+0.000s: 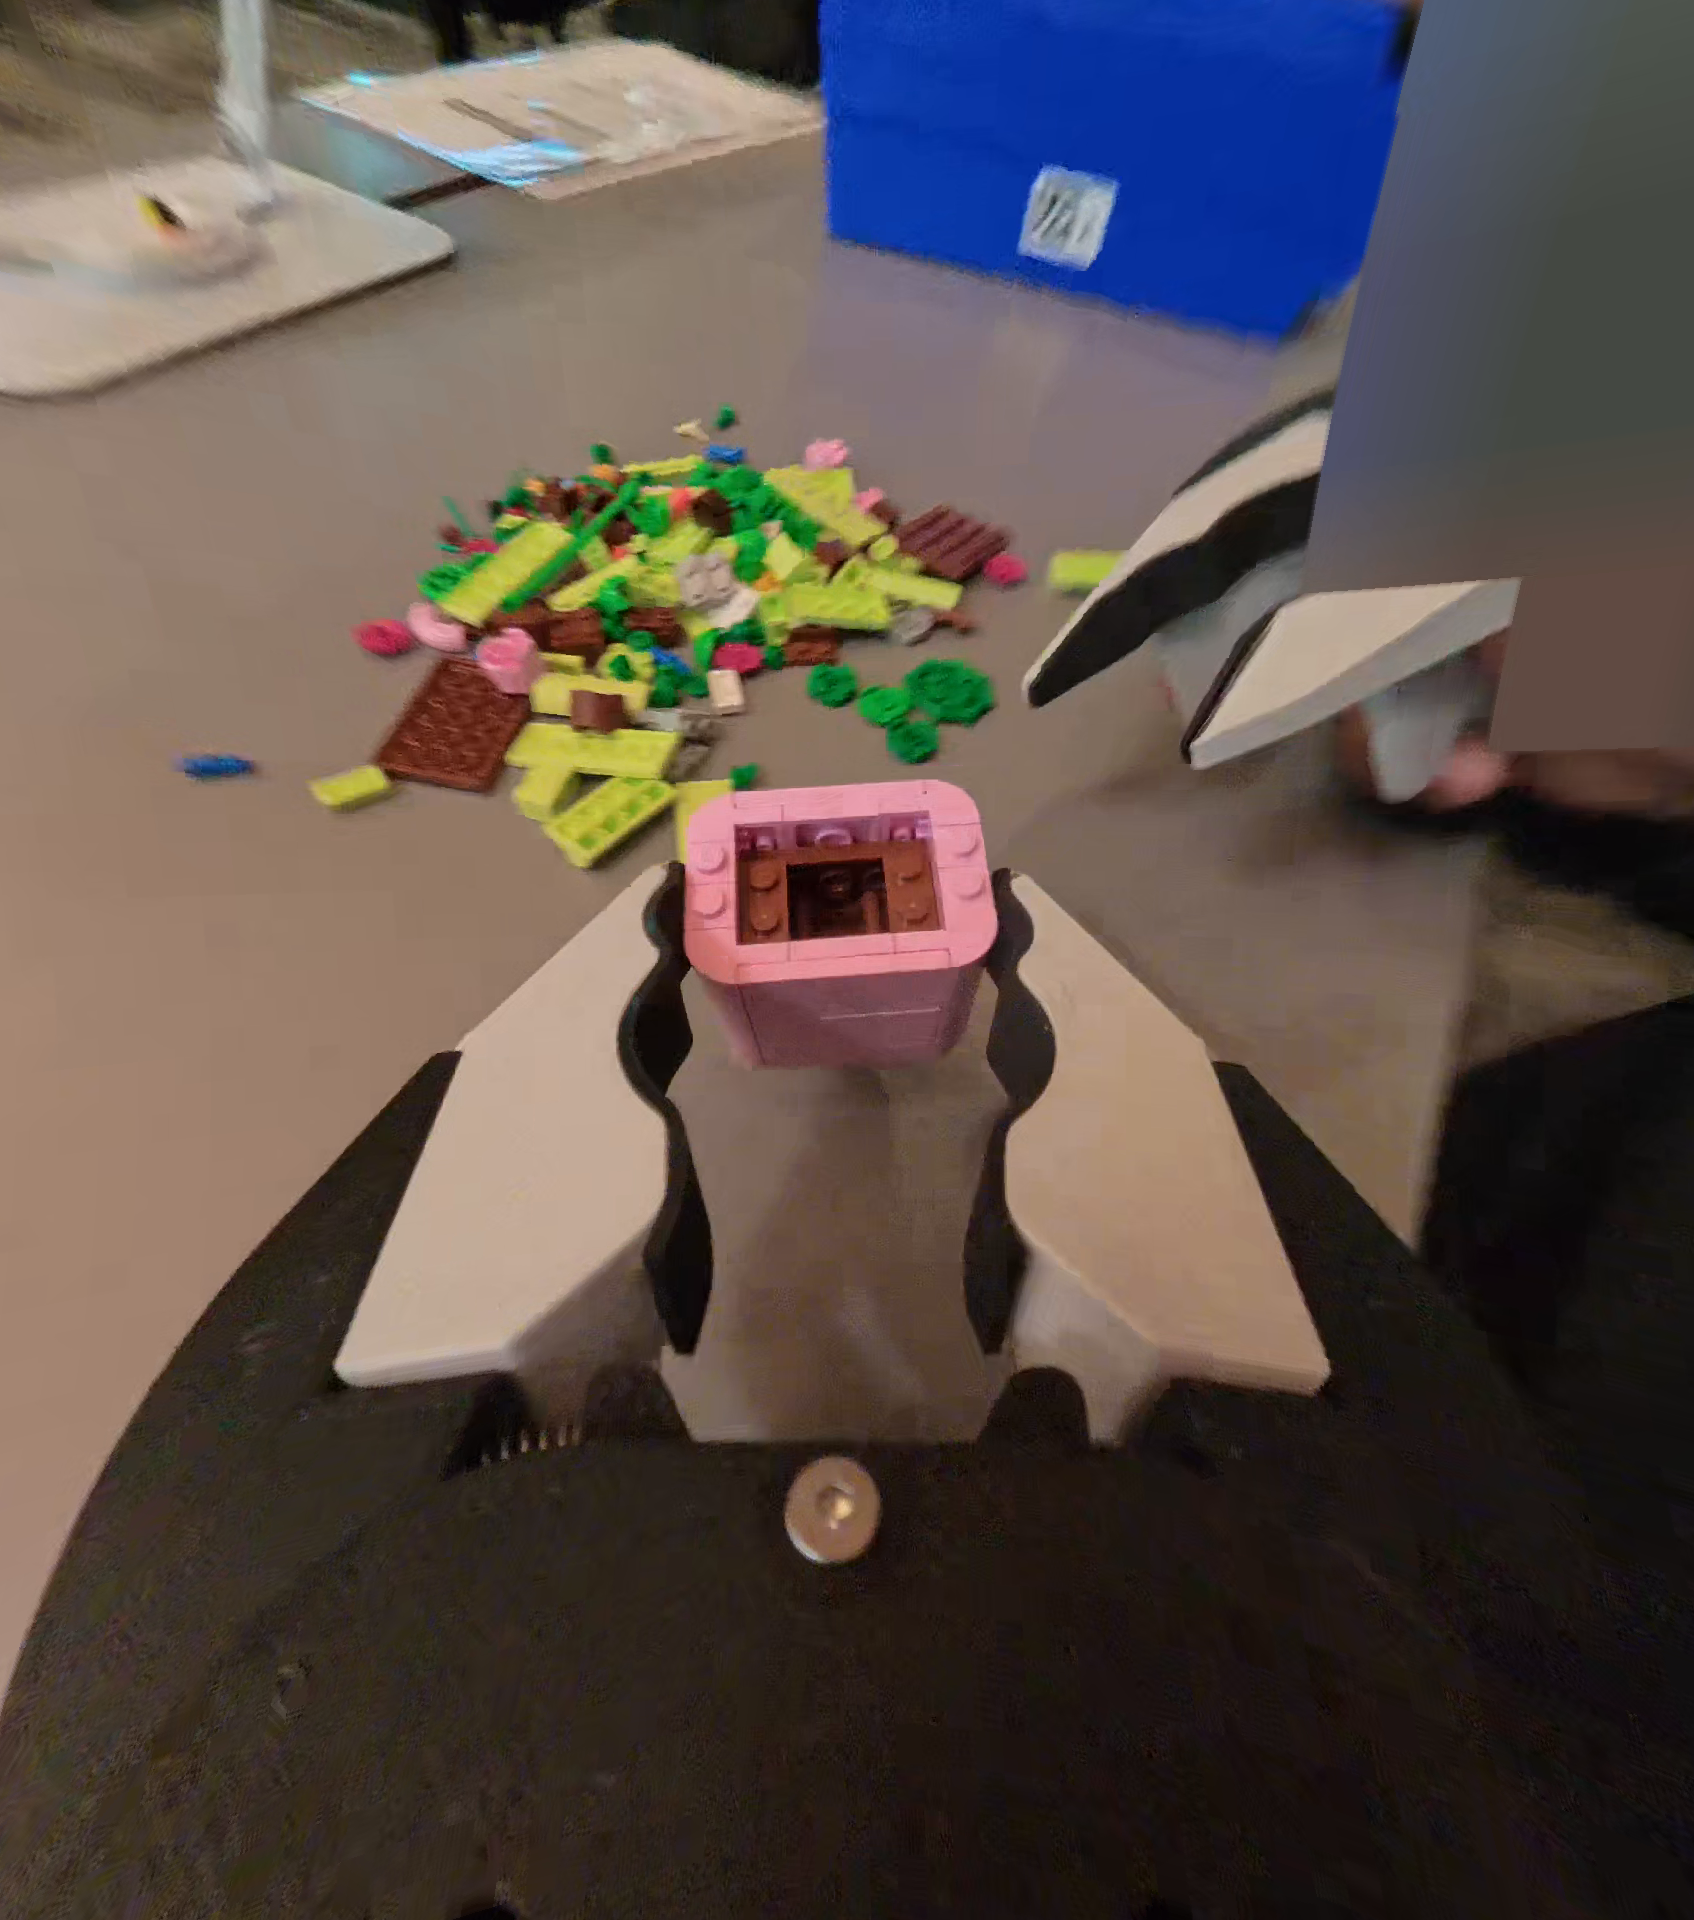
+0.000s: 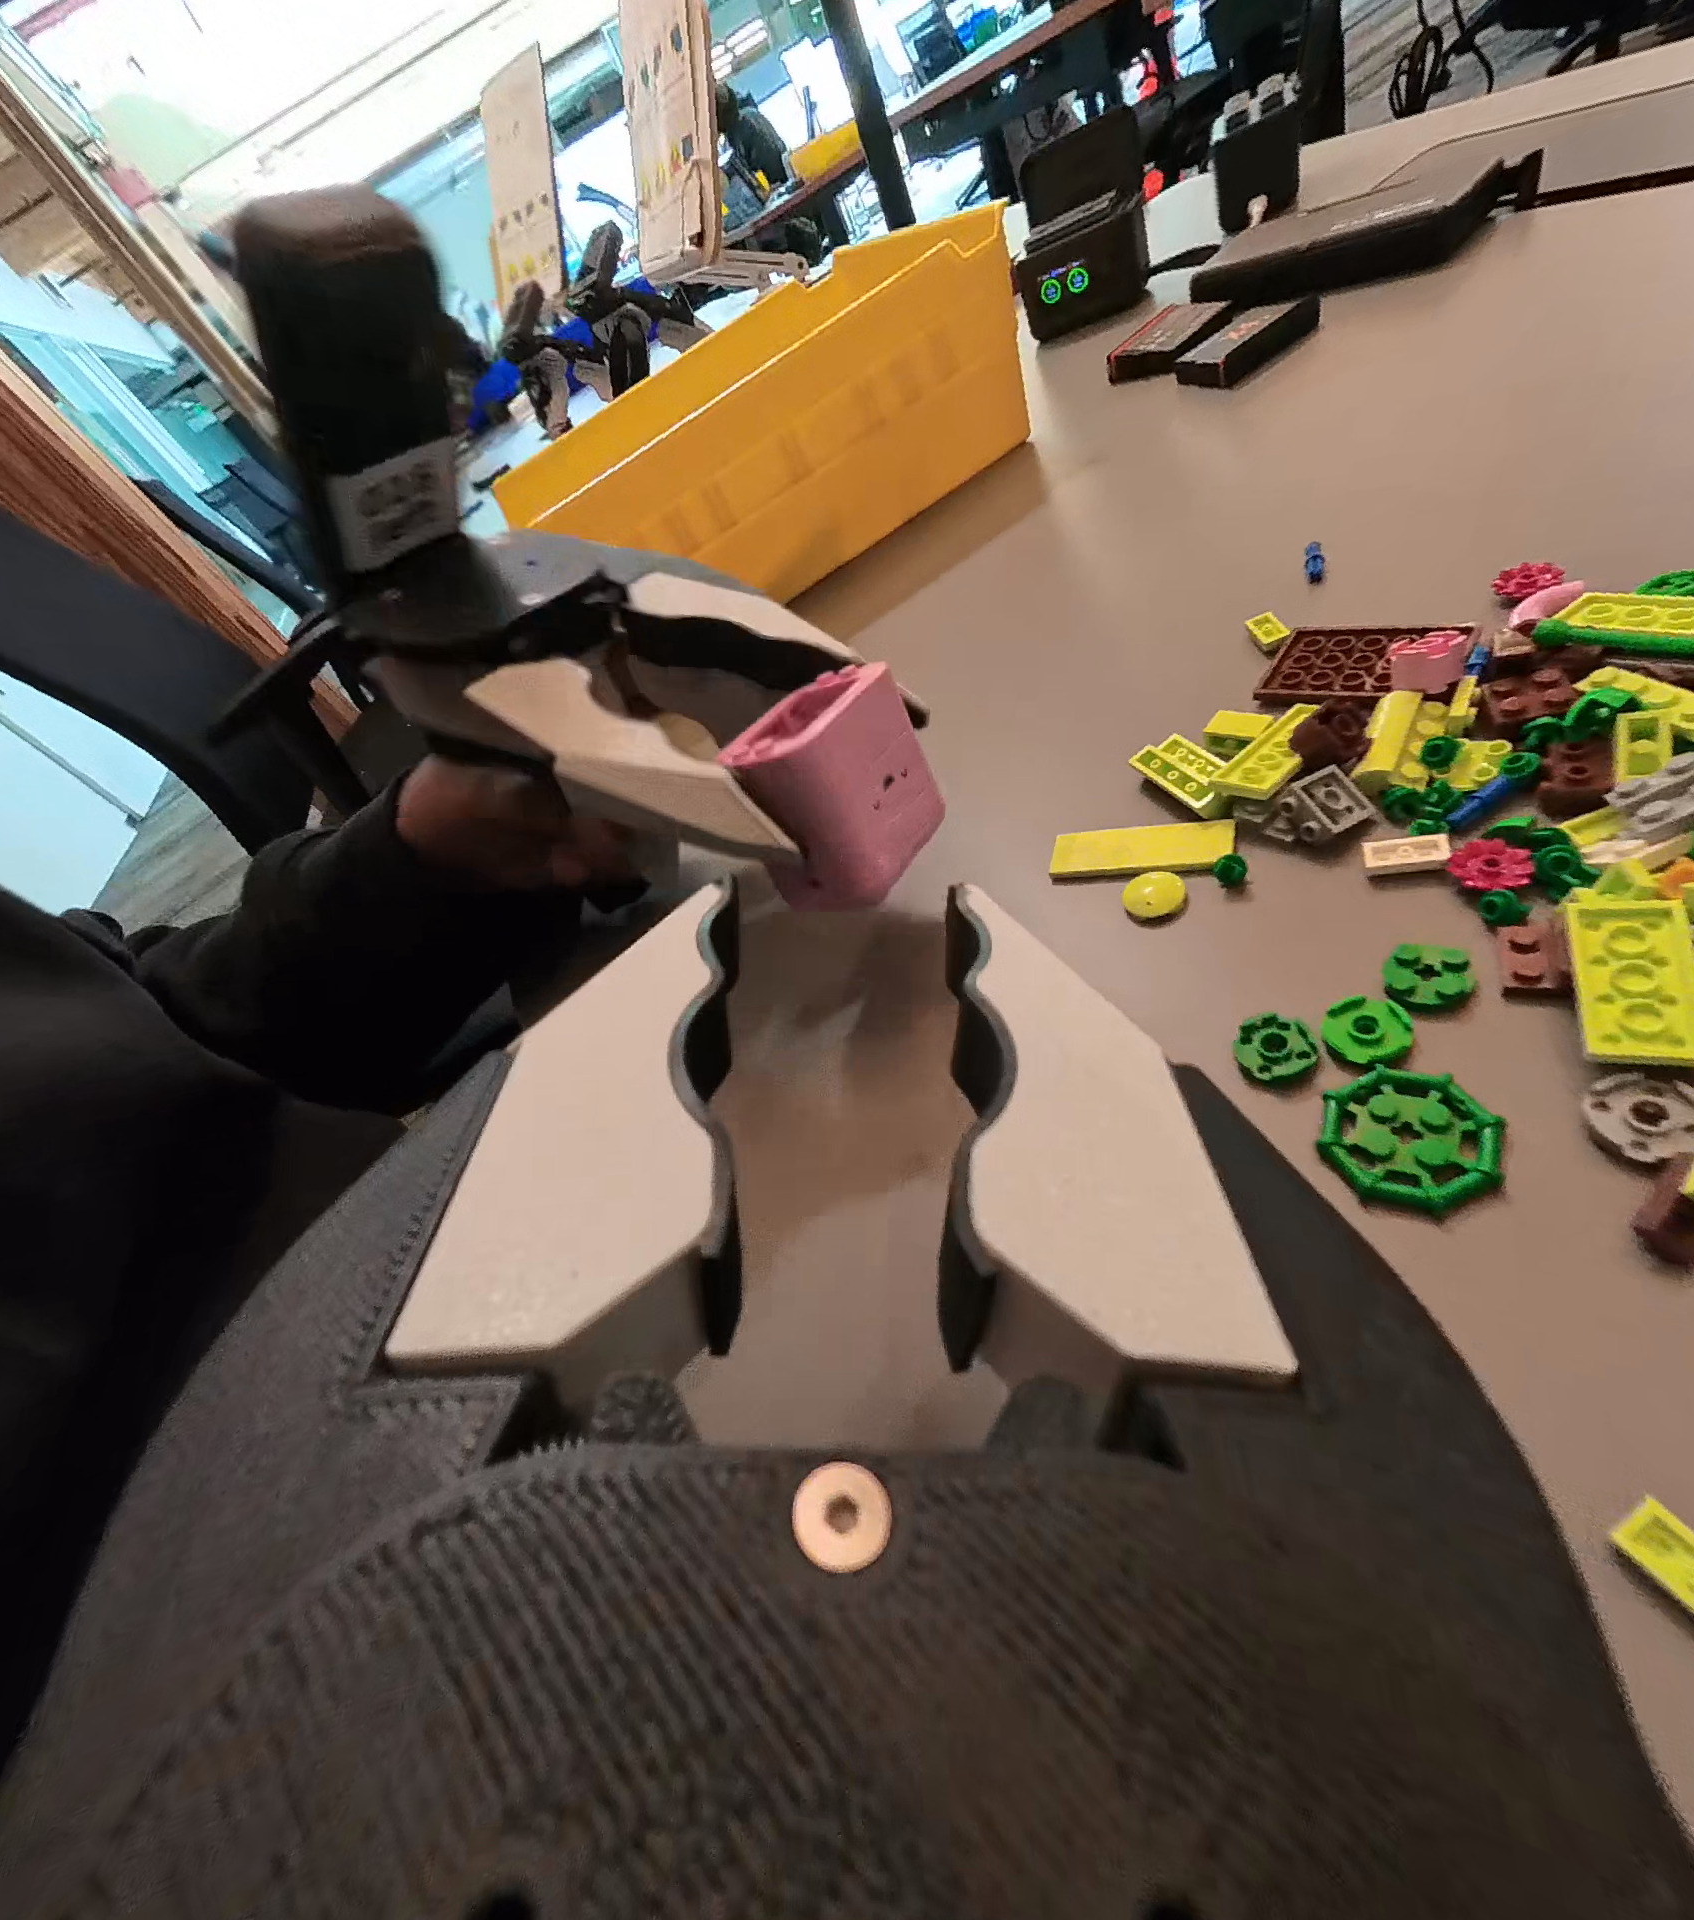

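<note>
My left gripper [image 1: 835, 904] is shut on a pink brick-built pot [image 1: 835, 935] with a brown hollow top, held above the grey table [image 1: 199, 935]. The same pot [image 2: 838, 795] shows in the right wrist view, tilted in the left gripper's fingers [image 2: 614, 748]. My right gripper [image 2: 843, 904] is open and empty, its tips just below the pot. It also shows in the left wrist view [image 1: 1175, 686] at the right, apart from the pot. A pile of loose bricks [image 1: 677, 613], mostly lime, green and brown, lies beyond.
A yellow bin [image 2: 801, 405] stands at the table's far side. A blue box [image 1: 1103, 156] and a white stand base [image 1: 147, 270] sit behind the pile. Black devices [image 2: 1082, 260] rest at the back. Green round pieces [image 2: 1409, 1138] and lime plates [image 2: 1643, 997] lie to my right.
</note>
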A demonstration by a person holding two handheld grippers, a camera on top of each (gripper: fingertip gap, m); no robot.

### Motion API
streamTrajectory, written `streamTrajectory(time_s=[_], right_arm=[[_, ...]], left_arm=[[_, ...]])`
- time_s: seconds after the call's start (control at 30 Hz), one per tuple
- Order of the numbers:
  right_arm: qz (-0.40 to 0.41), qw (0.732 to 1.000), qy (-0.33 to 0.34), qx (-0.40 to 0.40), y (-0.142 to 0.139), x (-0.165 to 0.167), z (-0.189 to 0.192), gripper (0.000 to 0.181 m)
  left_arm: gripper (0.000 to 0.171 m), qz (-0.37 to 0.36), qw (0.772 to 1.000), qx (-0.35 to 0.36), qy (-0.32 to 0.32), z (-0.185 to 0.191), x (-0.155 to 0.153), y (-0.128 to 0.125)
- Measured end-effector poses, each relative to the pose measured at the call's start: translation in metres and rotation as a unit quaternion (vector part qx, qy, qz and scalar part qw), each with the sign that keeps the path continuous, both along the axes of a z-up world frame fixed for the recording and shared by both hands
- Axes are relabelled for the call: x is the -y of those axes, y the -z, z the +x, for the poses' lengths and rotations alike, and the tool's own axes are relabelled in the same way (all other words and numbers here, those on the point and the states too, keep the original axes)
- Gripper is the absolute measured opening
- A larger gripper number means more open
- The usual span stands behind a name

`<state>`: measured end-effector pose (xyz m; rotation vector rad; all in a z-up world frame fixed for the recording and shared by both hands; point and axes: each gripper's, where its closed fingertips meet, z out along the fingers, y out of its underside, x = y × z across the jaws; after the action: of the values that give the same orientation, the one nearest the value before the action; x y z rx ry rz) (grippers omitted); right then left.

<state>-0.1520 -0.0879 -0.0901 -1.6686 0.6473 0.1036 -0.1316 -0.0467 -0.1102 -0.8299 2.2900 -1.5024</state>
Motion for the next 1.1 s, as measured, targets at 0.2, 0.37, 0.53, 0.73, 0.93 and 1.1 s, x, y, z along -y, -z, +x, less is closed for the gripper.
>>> streamTrajectory(time_s=[0.2,0.37,0.53,0.73,0.93,1.1], right_arm=[[-0.013,1.0,0.014,-0.004,0.004,-0.01,0.007,0.029],[-0.045,0.999,0.012,-0.027,0.016,-0.012,0.009,0.025],[-0.123,0.992,0.007,0.007,0.031,-0.014,0.005,0.017],[-0.154,0.988,0.014,0.017,0.032,-0.012,0.005,0.004],[-0.199,0.972,0.121,0.02,0.037,0.026,0.038,0.003],[-0.21,0.97,0.118,0.039,0.032,0.021,0.032,0.003]], left_arm=[[0.057,0.164,0.984,0.065,0.002,-0.011,0.019,0.017],[0.057,0.207,0.977,0.057,0.009,-0.018,0.028,0.025],[0.057,0.238,0.969,0.07,0.008,-0.02,0.03,0.027],[0.057,0.241,0.966,0.093,0.001,-0.018,0.034,0.025],[0.057,0.212,0.972,0.1,0.004,-0.026,0.046,0.026],[0.057,0.129,0.99,0.052,0.011,-0.021,0.037,0.014]])
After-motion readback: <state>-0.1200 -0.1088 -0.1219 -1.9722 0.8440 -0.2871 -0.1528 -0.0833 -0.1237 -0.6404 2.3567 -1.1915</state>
